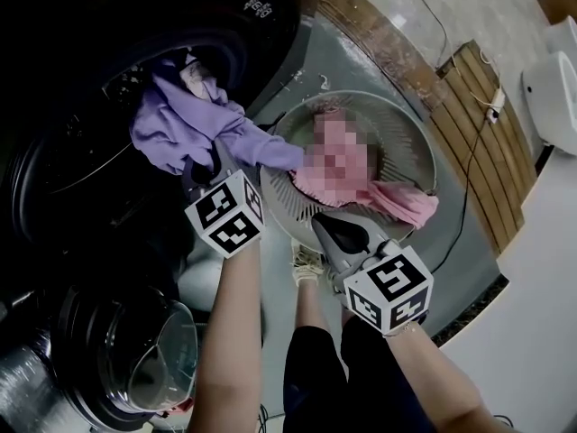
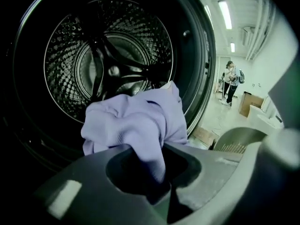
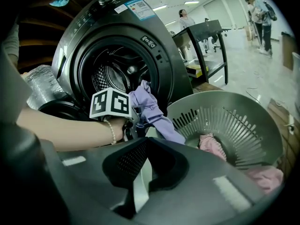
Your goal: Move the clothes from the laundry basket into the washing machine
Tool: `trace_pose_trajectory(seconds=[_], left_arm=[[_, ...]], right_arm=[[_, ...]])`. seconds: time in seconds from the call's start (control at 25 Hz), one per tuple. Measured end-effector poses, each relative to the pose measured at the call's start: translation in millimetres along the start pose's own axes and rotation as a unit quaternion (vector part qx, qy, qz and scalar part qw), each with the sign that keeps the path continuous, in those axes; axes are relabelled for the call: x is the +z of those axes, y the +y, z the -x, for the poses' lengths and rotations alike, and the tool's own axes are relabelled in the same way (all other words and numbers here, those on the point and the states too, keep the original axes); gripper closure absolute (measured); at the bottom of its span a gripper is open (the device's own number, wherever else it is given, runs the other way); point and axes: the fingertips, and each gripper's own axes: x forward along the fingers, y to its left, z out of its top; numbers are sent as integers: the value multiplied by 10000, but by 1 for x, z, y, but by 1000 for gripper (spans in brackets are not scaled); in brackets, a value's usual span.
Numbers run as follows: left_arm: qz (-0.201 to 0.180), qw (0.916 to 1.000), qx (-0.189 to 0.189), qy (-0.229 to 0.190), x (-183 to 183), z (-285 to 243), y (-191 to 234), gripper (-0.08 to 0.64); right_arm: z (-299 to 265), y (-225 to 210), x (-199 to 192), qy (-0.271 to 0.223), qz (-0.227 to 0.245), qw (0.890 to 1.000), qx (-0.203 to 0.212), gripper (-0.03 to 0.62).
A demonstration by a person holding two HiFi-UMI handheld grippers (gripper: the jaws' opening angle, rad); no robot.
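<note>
A lavender garment hangs at the dark washing machine's open mouth, with my left gripper shut on it. In the left gripper view the lavender garment bunches between the jaws in front of the steel drum. The round grey laundry basket stands right of the machine and holds pink clothes. My right gripper hovers at the basket's near rim, shut and holding nothing. From the right gripper view I see the basket, pink clothes and the garment's tail.
The machine's round door stands open at lower left, beside a foil duct hose. A cable crosses the floor behind the basket, and a white fixture sits at far right. People and a black table frame stand far back.
</note>
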Motion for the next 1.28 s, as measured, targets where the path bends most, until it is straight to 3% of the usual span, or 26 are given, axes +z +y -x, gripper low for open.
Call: trace_pose_trajectory(seconds=[0.16, 0.32, 0.48, 0.6, 0.68, 0.8, 0.92, 1.08, 1.28], left_arm=[[-190, 9979, 148, -606, 47, 21, 20, 491], [-672, 9894, 505, -1181, 96, 27, 51, 492], [-1357, 9757, 809, -1516, 133, 21, 74, 492], [-1486, 9719, 968, -1549, 149, 11, 89, 492], [-1287, 9781, 1001, -1290, 146, -2, 96, 459], [-788, 9904, 828, -781, 125, -20, 98, 248], [-500, 9942, 724, -623, 107, -14, 97, 201], [-426, 9962, 506, -573, 80, 14, 74, 192], [-456, 9974, -498, -240, 21, 28, 6, 192]], right_arm=[[1, 4, 5, -143, 104, 9998, 37, 571], [-2, 13, 9, -164, 130, 9997, 130, 571], [-4, 22, 14, -162, 237, 9994, 216, 571], [-5, 24, 15, -170, 234, 9993, 226, 571], [-7, 24, 15, -162, 235, 9993, 228, 571], [-11, 23, 14, -141, 230, 9994, 227, 571], [-13, 25, 14, -132, 256, 9992, 271, 571], [-13, 28, 12, -87, 248, 9992, 293, 571], [-13, 29, 7, -43, 212, 9993, 320, 571]])
